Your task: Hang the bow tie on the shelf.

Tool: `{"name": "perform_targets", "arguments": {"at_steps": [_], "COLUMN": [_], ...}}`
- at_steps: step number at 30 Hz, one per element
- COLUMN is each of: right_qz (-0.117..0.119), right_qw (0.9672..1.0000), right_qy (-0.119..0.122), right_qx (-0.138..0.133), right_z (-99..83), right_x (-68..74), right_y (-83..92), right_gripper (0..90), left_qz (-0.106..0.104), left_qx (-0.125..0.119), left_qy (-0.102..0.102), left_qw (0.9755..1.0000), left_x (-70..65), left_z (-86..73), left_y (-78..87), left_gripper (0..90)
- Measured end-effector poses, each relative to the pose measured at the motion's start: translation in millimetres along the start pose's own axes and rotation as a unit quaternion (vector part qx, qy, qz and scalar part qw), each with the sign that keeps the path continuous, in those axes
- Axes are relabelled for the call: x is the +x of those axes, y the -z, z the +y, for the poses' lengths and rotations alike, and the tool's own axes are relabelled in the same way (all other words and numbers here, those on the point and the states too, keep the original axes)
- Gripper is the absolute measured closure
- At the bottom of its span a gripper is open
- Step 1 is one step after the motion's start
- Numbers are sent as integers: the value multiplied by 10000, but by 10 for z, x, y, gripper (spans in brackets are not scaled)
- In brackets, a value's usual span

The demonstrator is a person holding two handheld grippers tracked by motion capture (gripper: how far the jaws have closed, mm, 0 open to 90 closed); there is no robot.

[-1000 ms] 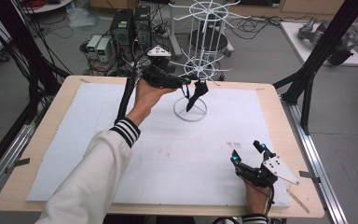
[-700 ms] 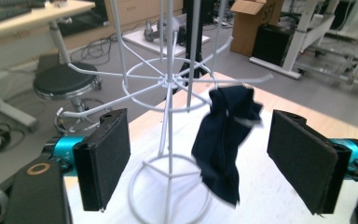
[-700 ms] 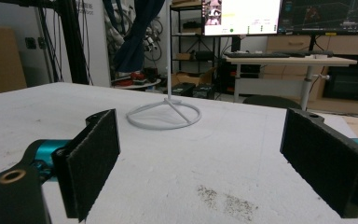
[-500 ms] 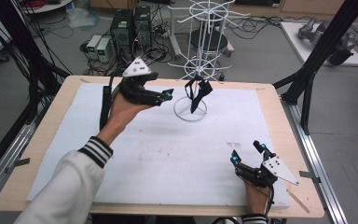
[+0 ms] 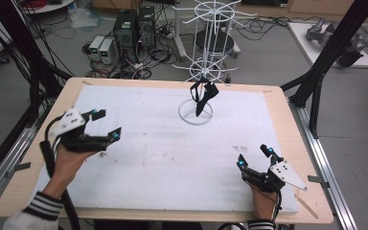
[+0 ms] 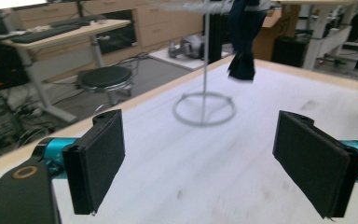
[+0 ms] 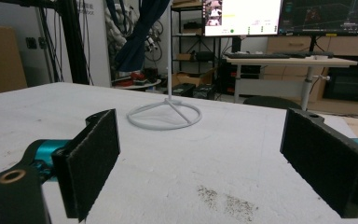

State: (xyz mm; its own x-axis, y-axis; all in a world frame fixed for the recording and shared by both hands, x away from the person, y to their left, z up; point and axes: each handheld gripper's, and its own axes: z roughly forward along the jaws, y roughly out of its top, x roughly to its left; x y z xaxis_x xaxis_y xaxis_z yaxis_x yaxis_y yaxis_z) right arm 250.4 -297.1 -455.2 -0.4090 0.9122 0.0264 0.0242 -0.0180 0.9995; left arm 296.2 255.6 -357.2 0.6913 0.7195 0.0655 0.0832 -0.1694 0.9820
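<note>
Workshop room around a wooden-edged table

Grey floor (image 5: 268,52) strewn with black cables (image 5: 268,21); dark computer towers (image 5: 134,26), a round black stool (image 6: 103,77), wooden desks (image 7: 289,60), and seemingly lit monitors (image 7: 242,16).

No readable text – monitor (image 7: 242,16) print too small, blurred.

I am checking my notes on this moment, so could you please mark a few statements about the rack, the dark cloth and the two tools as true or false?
1. The dark cloth hangs on the white wire rack. True.
2. The left tool grips the cloth. False: its jaws are open, with nothing between them, away from the rack.
3. The right tool is open near the table's near edge. True.
4. The rack stands on the floor. False: its ring base sits on the white table cover.
</note>
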Motion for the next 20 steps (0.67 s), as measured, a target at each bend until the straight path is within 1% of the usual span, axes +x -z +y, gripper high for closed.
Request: {"name": "perform_targets", "arguments": {"at_steps": [1,3,4,7,9,11,14,16,18,20], "right_qz": [2,1,-2,-8,-11,-5,0,2,-5,0], "right_qw": [10000,10000,10000,10000,10000,10000,10000,10000,10000,10000], "right_qy": [5,-2,-5,5,6,-2,18,32,46,70], "right_qx": [-6,1,0,0,7,-4,-4,-10,-21,-30], "right_z": [1,0,1,1,1,1,1,0,-1,0], "right_x": [-1,0,2,4,4,2,3,2,3,2], "right_y": [-2,0,0,0,1,-1,0,0,0,-1], "right_gripper": [109,109,109,109,109,109,109,109,109,109], "left_qz": [-2,42,154,344,420,417,451,570,601,617], "left_qx": [-54,-234,-347,-590,-735,-797,-844,-871,-917,-931], "left_qy": [8,203,294,456,481,531,604,532,514,467], "left_qw": [10000,9995,9988,9966,9952,9945,9936,9931,9926,9926], "left_x": [20,77,113,175,194,199,192,172,165,157], "left_z": [-125,-374,-515,-766,-894,-986,-1068,-1067,-1073,-1075], "left_y": [77,210,278,391,431,432,398,396,402,406], "left_gripper": [169,169,168,155,153,153,153,154,154,154]}}
